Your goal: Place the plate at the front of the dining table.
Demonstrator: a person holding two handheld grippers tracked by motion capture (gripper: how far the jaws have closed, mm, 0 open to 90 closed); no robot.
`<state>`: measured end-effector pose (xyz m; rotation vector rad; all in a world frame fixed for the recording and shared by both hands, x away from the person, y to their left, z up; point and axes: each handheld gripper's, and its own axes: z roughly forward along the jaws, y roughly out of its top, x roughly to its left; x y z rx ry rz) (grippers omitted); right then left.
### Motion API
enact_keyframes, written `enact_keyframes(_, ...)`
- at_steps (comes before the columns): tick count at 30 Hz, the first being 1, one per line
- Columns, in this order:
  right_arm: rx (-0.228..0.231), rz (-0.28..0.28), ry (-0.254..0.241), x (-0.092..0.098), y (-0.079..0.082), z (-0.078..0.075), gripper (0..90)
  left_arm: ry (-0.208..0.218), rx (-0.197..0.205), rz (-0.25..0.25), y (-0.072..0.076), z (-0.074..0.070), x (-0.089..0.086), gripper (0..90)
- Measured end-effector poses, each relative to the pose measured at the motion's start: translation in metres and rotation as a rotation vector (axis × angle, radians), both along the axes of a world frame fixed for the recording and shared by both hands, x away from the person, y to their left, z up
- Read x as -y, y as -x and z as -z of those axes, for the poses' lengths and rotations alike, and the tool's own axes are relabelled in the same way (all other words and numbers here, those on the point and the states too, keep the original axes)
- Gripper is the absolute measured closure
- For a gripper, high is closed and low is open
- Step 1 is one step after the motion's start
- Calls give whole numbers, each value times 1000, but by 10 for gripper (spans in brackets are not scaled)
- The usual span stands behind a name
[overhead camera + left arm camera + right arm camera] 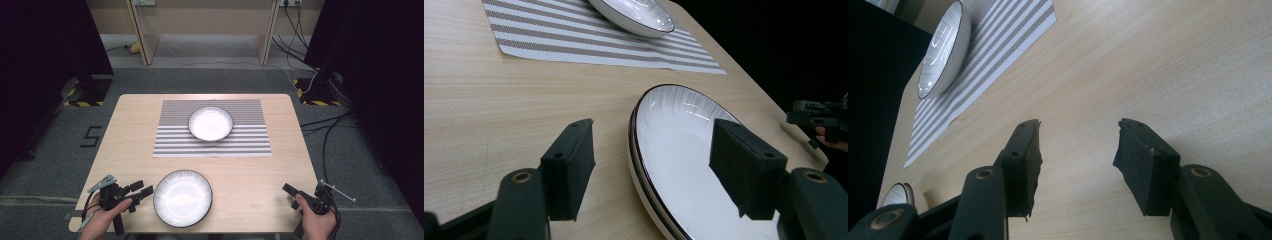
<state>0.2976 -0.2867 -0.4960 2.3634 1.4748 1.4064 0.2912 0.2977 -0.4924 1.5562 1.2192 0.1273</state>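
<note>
With the left gripper [651, 170] spread wide astride the near plate's [182, 198] rim, close squarely on that rim before lifting, while the right gripper [1078, 165] waits open over bare table [260, 175]

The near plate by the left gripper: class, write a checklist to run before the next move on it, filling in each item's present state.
1. Left gripper open: ok.
2. Its jaws straddle the rim of the near plate: ok.
3. Rim actually clamped: not ok, the jaws stand apart.
4. Right gripper open and over bare table: ok.
5. Far plate sits on the striped mat, apart from the near plate: ok.
</note>
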Motion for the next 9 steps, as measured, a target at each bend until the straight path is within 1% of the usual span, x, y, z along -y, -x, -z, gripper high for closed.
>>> enact_keyframes(1,-7,2,-4,0,1,0,516,-1,0,-3,0,0,0,337)
enact_keyframes(5,-6,-1,2,-1,3,2,513,-5,3,-10,0,0,-1,339)
enact_keyframes(9,-1,-16,-2,-5,-2,-2,506,-11,8,-15,0,2,-1,342)
